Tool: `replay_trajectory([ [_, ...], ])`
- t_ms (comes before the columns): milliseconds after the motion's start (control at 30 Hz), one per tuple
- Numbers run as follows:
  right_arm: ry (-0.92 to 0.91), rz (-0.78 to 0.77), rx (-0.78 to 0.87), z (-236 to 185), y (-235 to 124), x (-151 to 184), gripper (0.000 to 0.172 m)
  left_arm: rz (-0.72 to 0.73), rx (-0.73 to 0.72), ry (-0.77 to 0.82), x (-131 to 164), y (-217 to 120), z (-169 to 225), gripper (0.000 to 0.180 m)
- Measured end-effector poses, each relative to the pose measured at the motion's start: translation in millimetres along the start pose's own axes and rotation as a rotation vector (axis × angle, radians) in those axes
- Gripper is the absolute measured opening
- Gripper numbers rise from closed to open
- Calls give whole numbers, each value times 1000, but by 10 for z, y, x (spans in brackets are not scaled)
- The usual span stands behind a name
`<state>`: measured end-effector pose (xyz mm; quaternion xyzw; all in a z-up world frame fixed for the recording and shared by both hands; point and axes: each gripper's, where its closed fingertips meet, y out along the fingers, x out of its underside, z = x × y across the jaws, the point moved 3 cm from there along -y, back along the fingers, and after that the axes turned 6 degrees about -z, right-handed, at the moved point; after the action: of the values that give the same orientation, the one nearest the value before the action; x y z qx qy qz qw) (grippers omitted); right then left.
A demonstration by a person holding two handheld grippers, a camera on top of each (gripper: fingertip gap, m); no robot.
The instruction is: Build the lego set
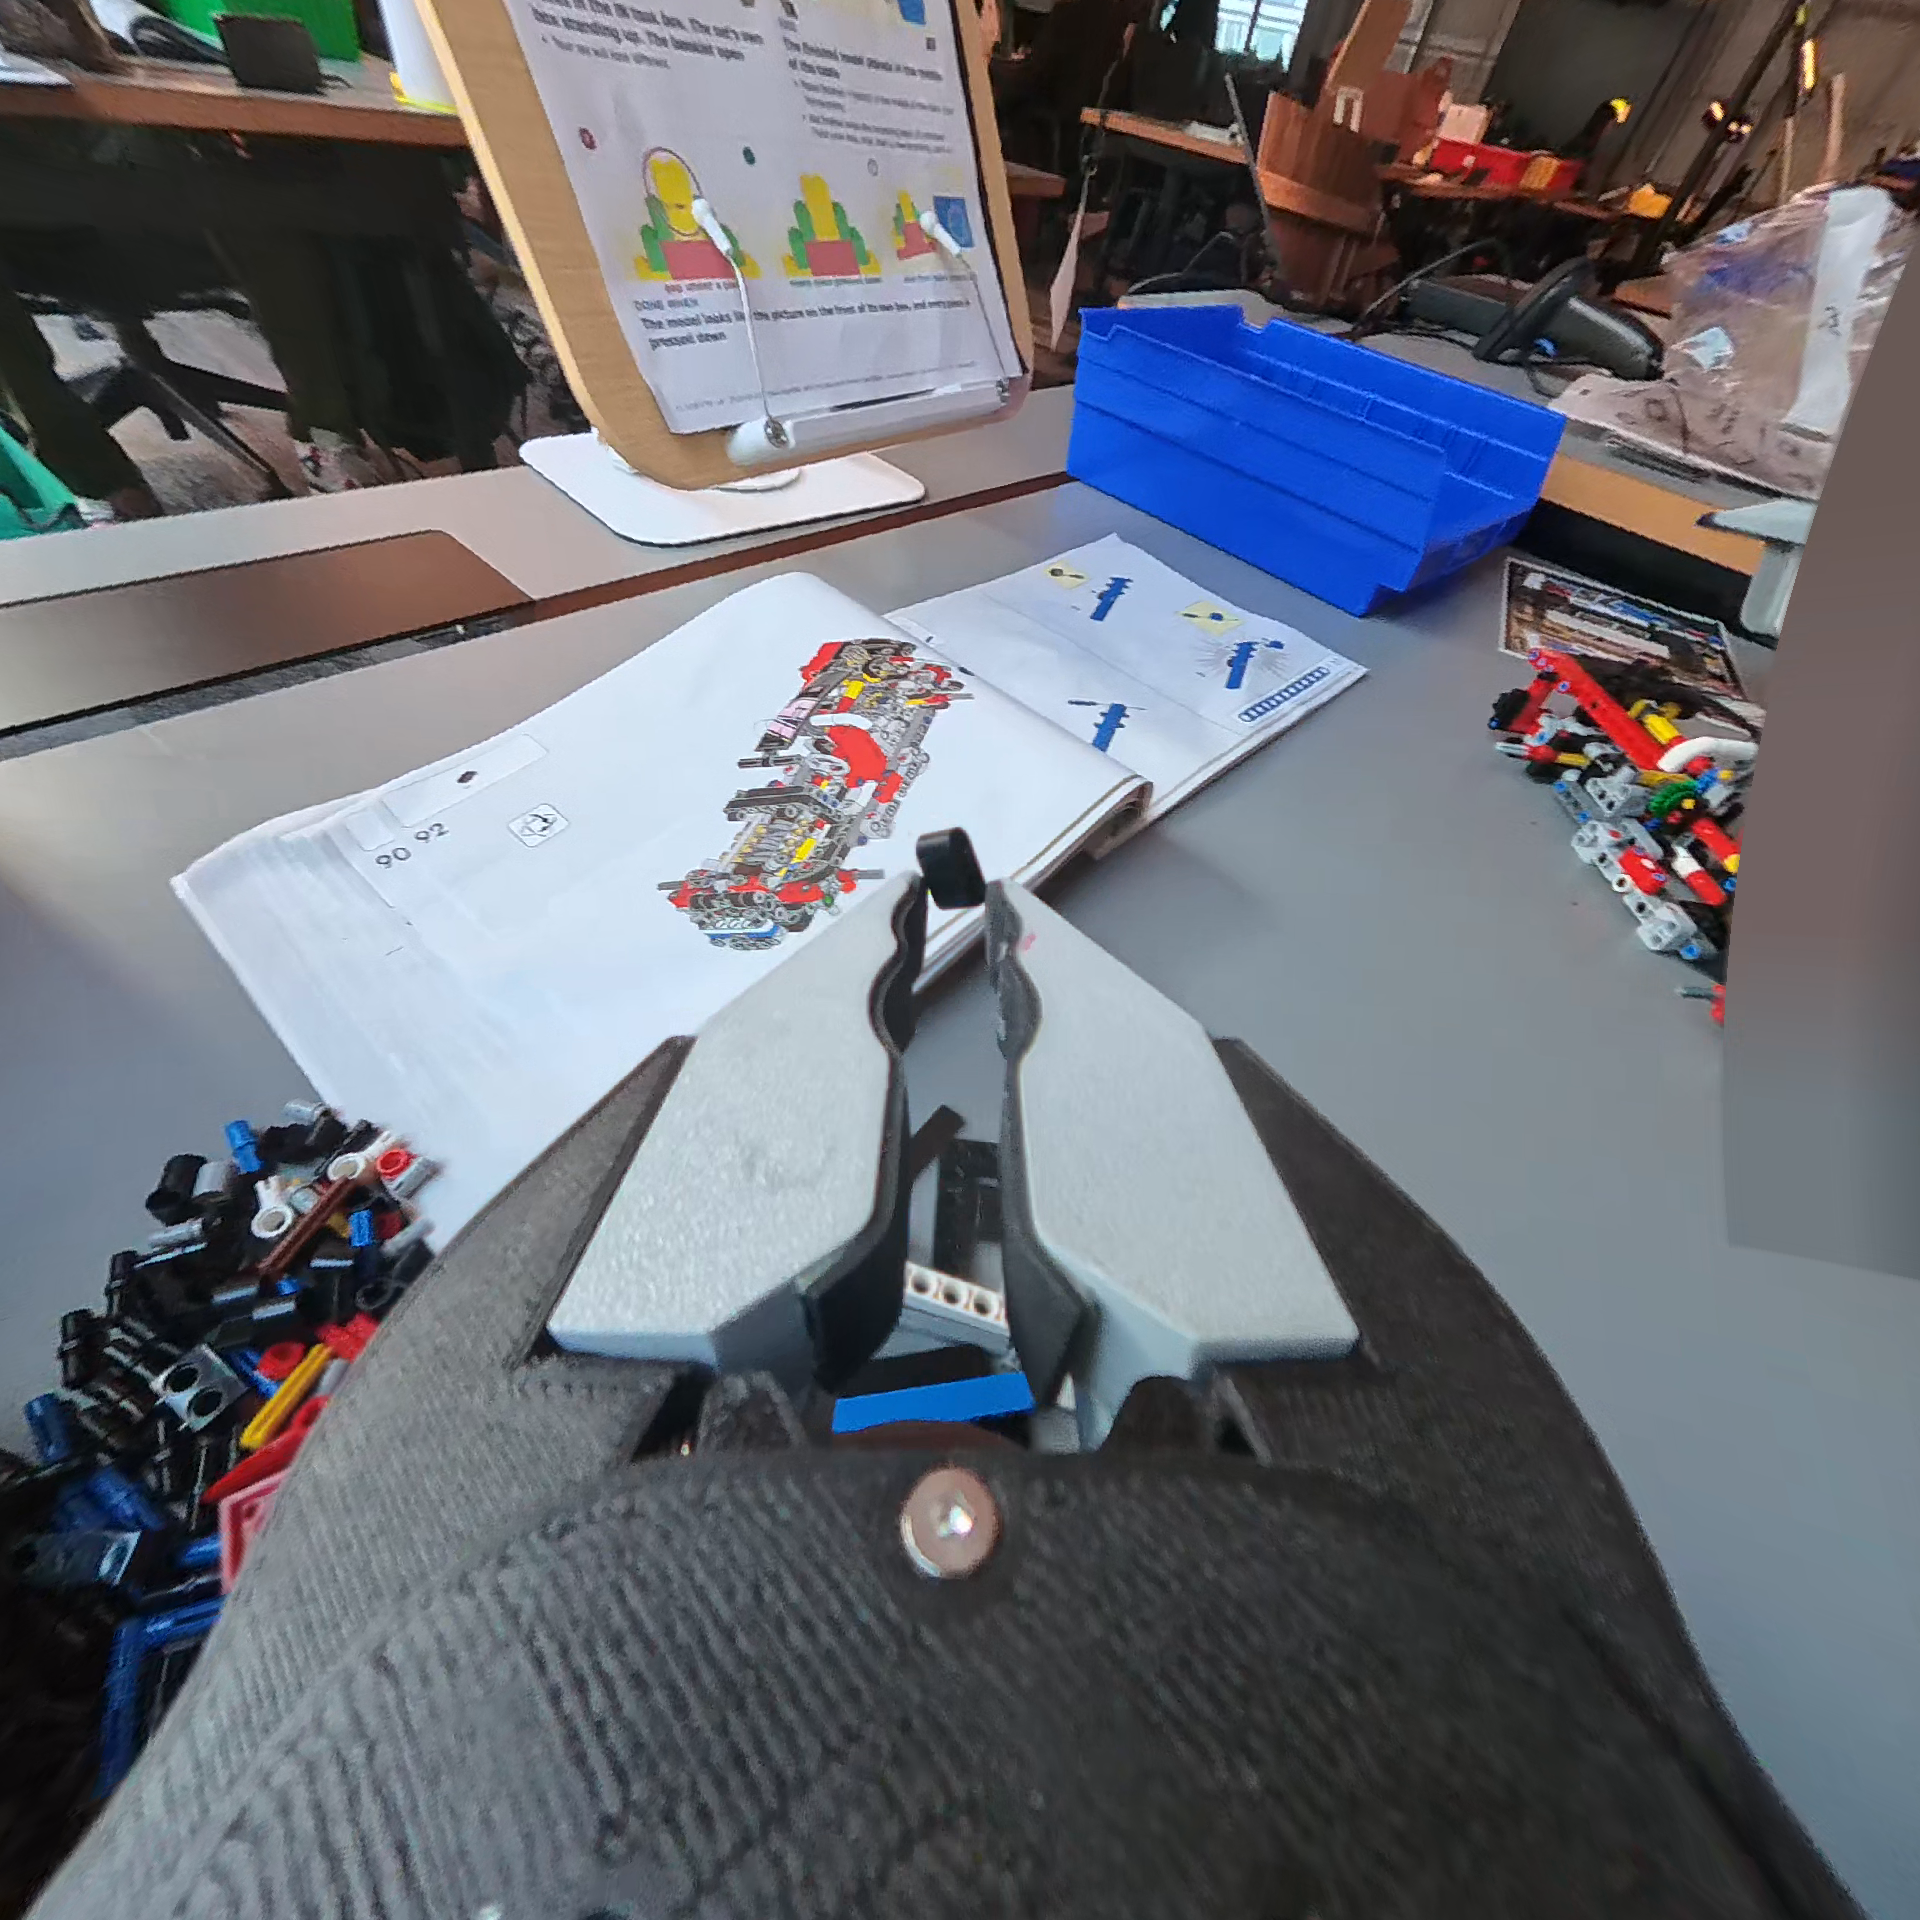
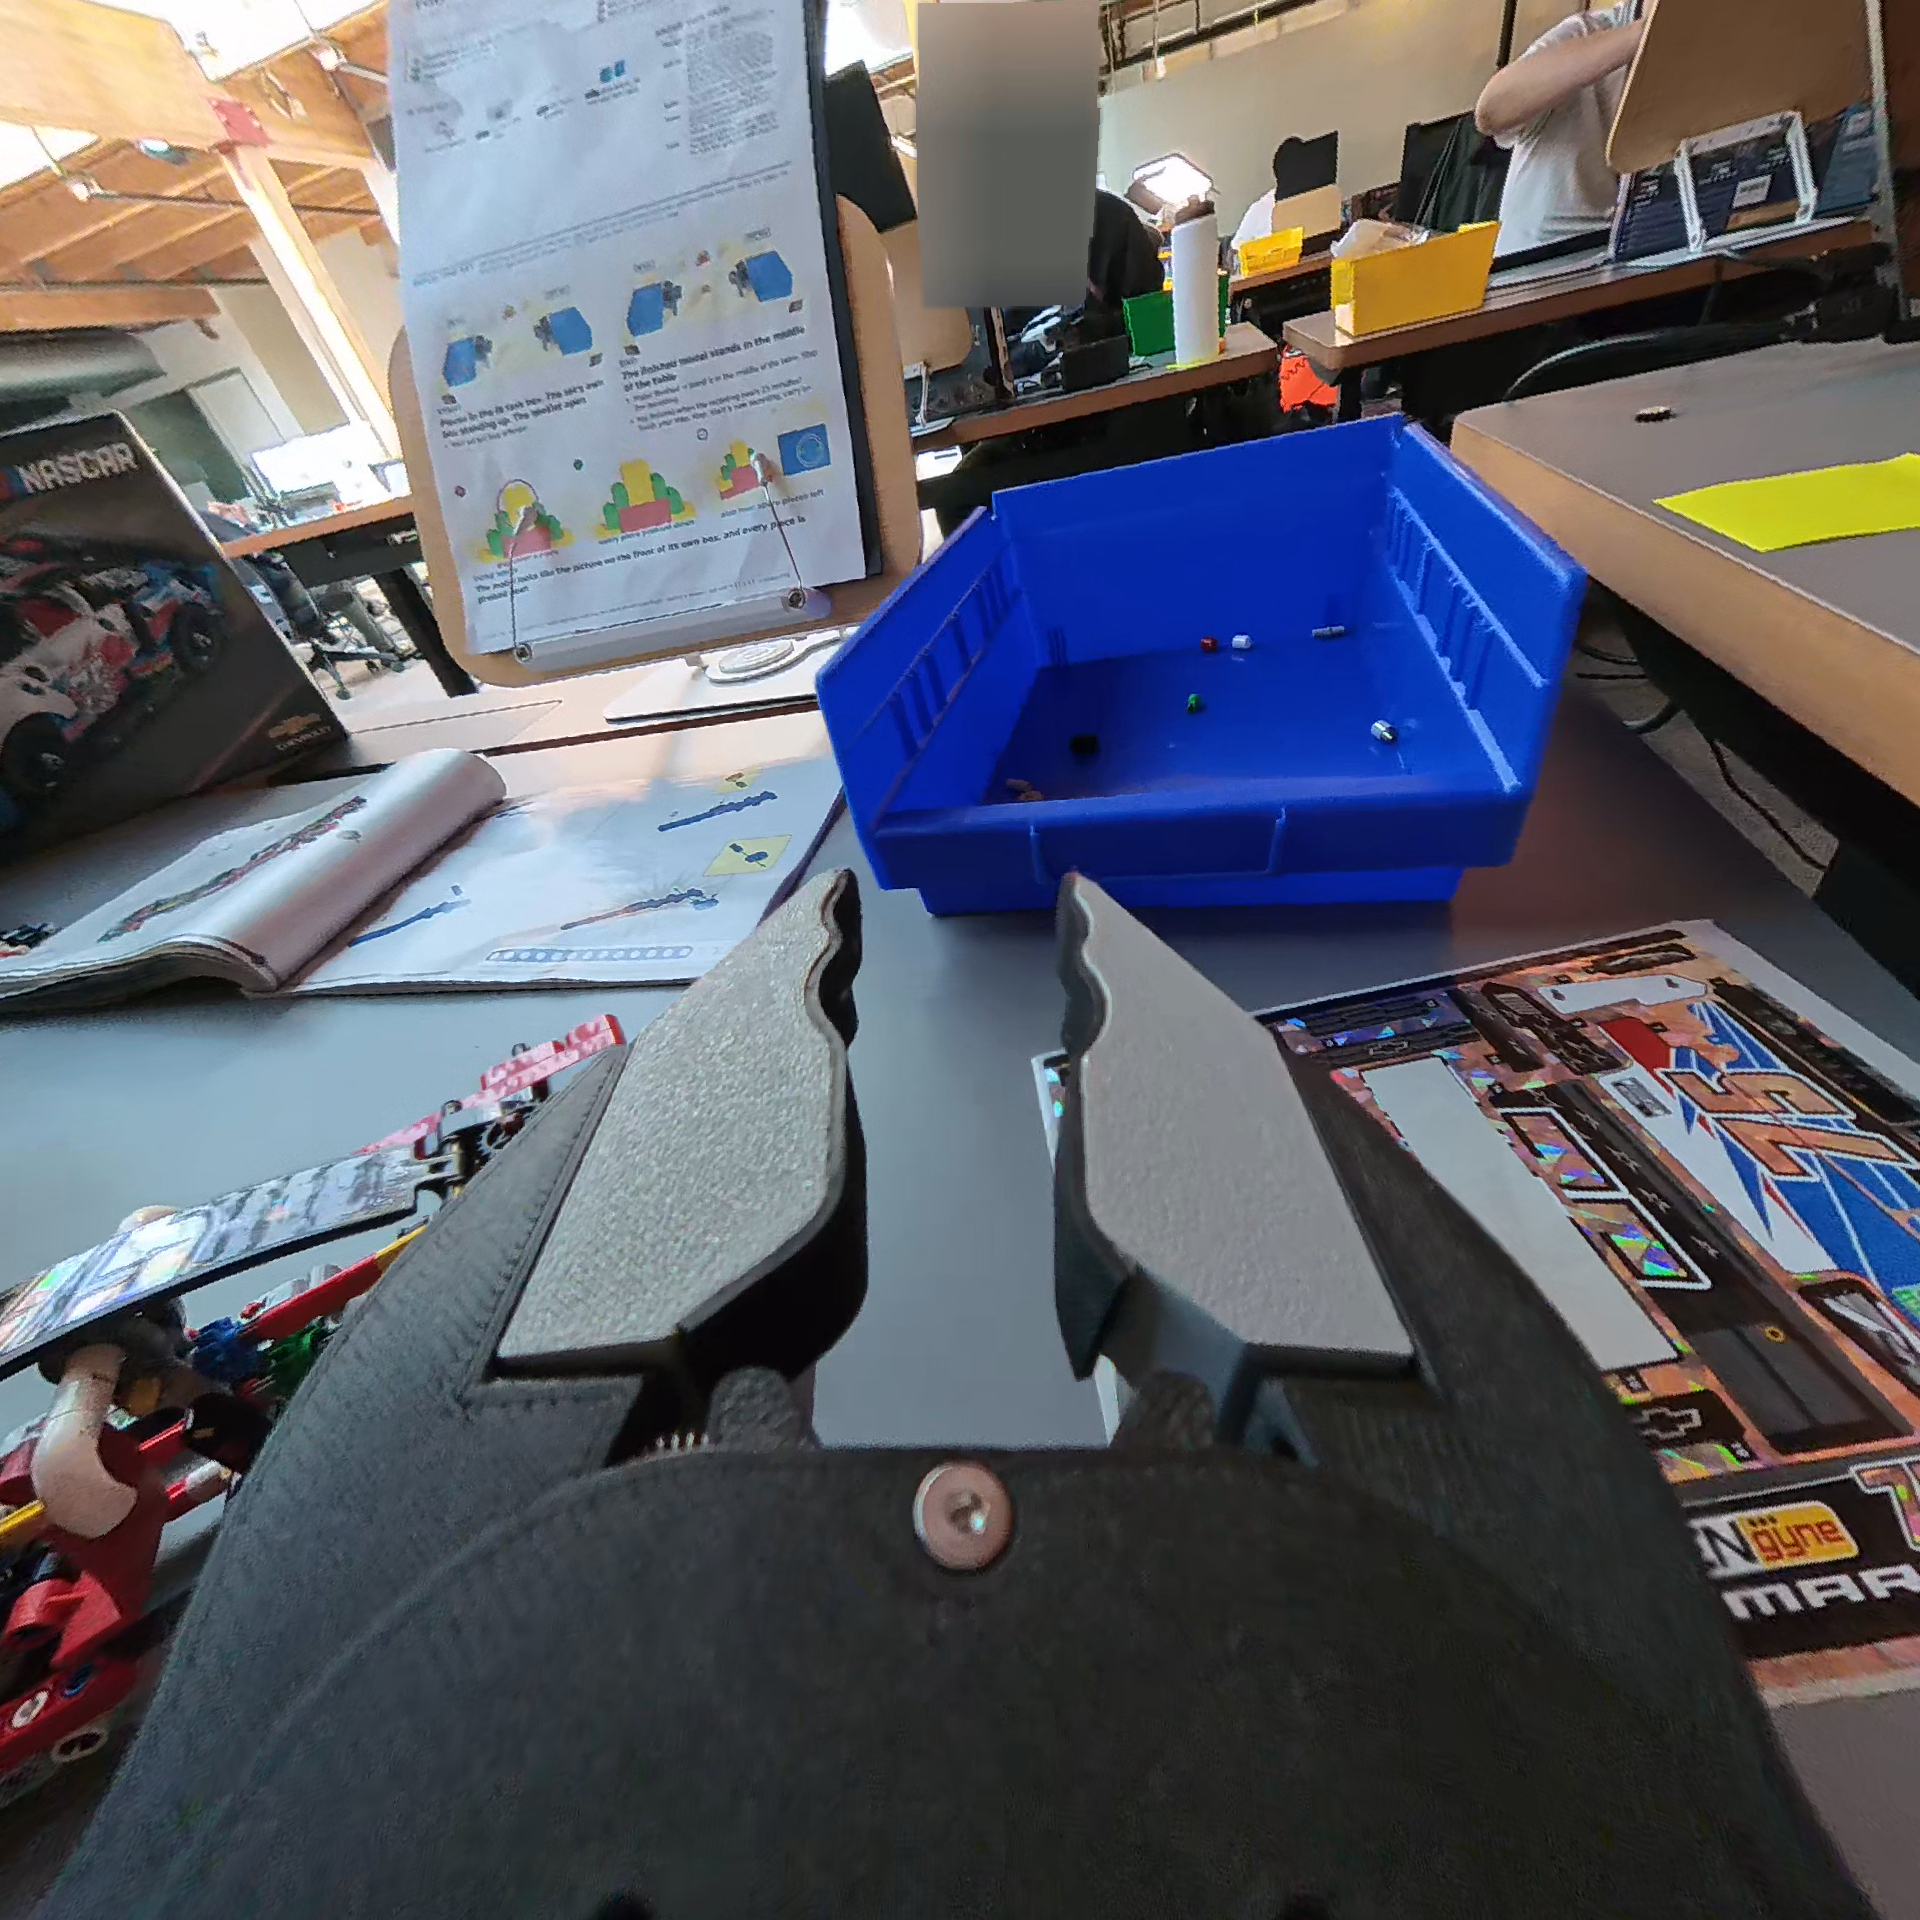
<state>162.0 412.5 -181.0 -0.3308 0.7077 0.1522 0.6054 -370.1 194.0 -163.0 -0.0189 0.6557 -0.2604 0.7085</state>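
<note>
The left hand-held gripper (image 1: 954,883) pinches a small black round piece (image 1: 951,868) at its fingertips, above the near edge of an open instruction booklet (image 1: 582,831) lying on the grey bench (image 1: 1351,1039). A pile of loose building pieces (image 1: 208,1299) lies to its left. The right hand-held gripper (image 2: 958,904) hangs open and bare over the bench, a glittery sticker sheet (image 2: 1558,1195) beside it, a part-built red model (image 2: 125,1403) to its left. Beyond stands a blue bin (image 2: 1195,831) with a few tiny pieces inside.
</note>
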Motion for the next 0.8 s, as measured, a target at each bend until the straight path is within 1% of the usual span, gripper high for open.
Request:
replay_trajectory([
  [133,-41,25,-43,-108,-12,-40,35,-65,37,75,61,65,139,8],
  [200,-52,35,-75,-168,-20,-55,34,-154,85,83,160,190,255,9],
  [233,-63,41,-89,-203,-33,-66,33,-215,126,58,217,270,349,9],
  [300,-100,86,-114,-303,-97,-119,30,-283,182,44,239,396,567,9],
  [367,-145,122,-138,-438,-165,-140,30,-292,172,104,179,468,745,9],
  [467,-194,79,-180,-594,-194,-58,33,-273,181,141,66,485,987,9],
  [533,-212,63,-201,-648,-203,-28,35,-251,207,115,19,482,1118,9],
  [633,-236,79,-222,-711,-226,-34,39,-241,239,71,3,512,1273,9],
  [700,-241,66,-250,-792,-236,-2,45,-240,265,47,1,545,1379,9],
  [800,-245,32,-347,-1112,-275,52,50,-289,317,10,39,644,1546,9],
])
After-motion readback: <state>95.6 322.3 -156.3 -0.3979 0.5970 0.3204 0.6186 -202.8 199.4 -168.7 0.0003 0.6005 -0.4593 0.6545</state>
